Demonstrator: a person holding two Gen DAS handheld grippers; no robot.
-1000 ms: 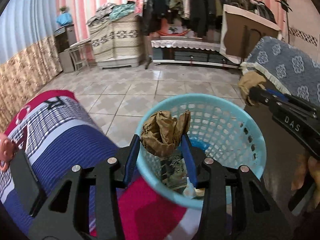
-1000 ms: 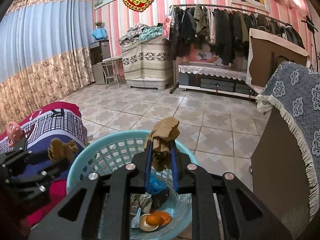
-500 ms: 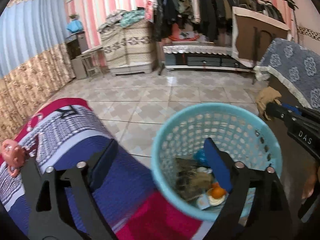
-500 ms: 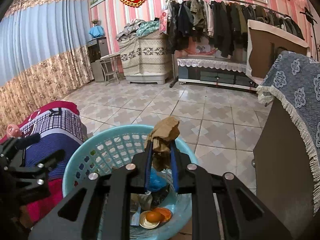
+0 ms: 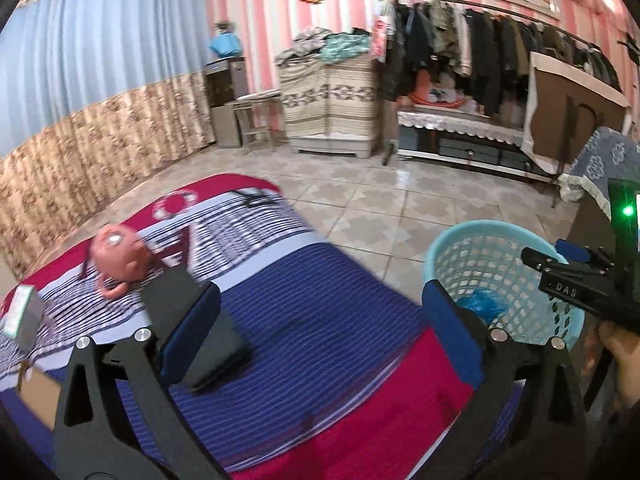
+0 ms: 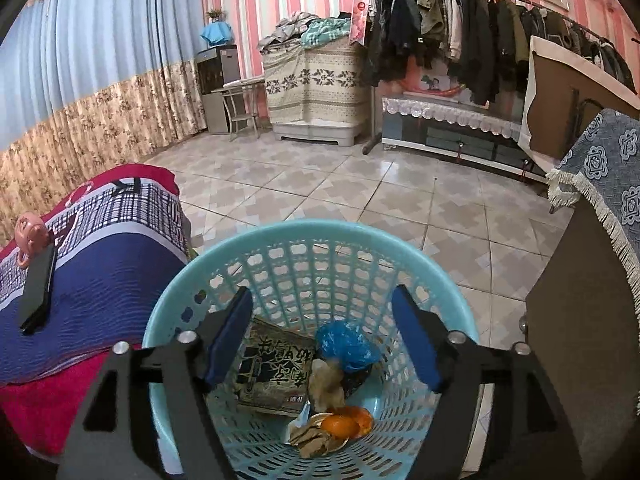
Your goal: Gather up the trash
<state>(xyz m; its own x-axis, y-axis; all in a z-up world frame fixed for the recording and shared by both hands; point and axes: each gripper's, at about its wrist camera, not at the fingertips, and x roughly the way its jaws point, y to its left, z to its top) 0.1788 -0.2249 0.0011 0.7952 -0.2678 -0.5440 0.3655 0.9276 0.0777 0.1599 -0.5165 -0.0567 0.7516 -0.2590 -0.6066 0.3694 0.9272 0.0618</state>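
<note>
A light blue plastic basket [image 6: 320,228] stands on the floor beside the bed. It holds a crumpled brown paper [image 6: 326,384], a blue bag [image 6: 346,344], a printed packet [image 6: 272,368] and orange peel [image 6: 346,424]. My right gripper [image 6: 322,340] hangs over the basket mouth with its jaws opening and nothing between them. My left gripper [image 5: 320,332] is over the striped blanket [image 5: 320,300], its jaws also opening and empty. In the left wrist view the basket [image 5: 500,232] and the right gripper [image 5: 554,254] are at the right.
On the bed lie a flat black thing [image 5: 216,344], a pink pig toy [image 5: 120,256] and a small box [image 5: 20,316]. A dark cabinet [image 6: 580,300] under a blue patterned cloth stands right of the basket. Tiled floor [image 6: 360,184] stretches to a clothes rack [image 6: 460,32].
Both grippers let go of their brown paper wads over the basket and opened. The left gripper swung left, from above the basket to over the bed. The right one dipped slightly.
</note>
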